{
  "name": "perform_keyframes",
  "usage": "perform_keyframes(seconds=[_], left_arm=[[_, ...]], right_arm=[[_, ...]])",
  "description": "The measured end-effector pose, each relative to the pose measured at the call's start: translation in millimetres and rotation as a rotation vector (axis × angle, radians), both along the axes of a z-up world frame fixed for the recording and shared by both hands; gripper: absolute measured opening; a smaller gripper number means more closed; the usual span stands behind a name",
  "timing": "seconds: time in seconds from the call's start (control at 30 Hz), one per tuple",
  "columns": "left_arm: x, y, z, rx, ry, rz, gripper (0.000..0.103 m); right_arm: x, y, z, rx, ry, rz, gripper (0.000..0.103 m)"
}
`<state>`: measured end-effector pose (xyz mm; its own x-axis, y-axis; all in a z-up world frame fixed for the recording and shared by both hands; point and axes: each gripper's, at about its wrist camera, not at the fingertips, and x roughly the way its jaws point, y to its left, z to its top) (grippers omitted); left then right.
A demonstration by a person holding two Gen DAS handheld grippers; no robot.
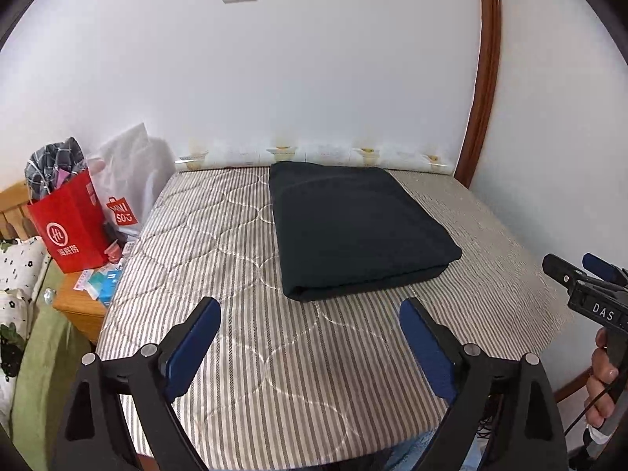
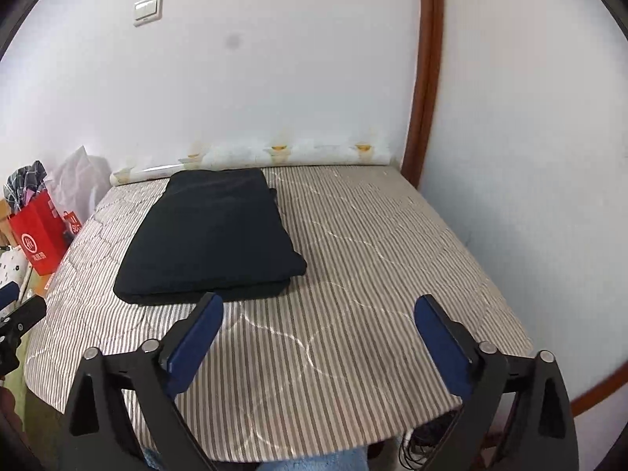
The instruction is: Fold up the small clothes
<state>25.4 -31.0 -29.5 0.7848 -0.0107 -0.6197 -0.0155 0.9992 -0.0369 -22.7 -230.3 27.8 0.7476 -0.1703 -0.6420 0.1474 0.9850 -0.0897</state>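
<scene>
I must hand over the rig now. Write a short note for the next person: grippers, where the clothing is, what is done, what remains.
Left gripper: open, empty, above the near part of the striped mattress.
Right gripper: open, empty, beside it.
Black garment: lies folded in a neat rectangle near the wall, touched by neither gripper.
Done: this piece looks fully folded.
Left: no other loose clothes on the mattress; cloth sticks out of the red paper bag at the left, perhaps next.

Black garment (image 1: pixel 361 227), folded flat

It lies as a neat, thick rectangle on the striped quilted surface (image 1: pixel 243 353), its far edge close to the wall and its near edge showing stacked layers (the fold is rounded at one near corner). Dark, plain fabric, with no wrinkles standing up.
</scene>
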Motion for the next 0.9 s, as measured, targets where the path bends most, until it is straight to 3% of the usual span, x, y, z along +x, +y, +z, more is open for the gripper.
perform_keyframes(seconds=[0.37, 0.9], left_arm=[[-25.7, -9.7, 10.3, 0.011, -0.052, 0.015, 0.096], [-30.1, -12.2, 10.2, 0.012, -0.061, 0.016, 0.096]], right_arm=[[-29.7, -4.5, 12.3, 0.016, -0.031, -0.002, 0.103], [-35.7, 5.1, 10.9, -0.020, -0.015, 0.010, 0.103]])
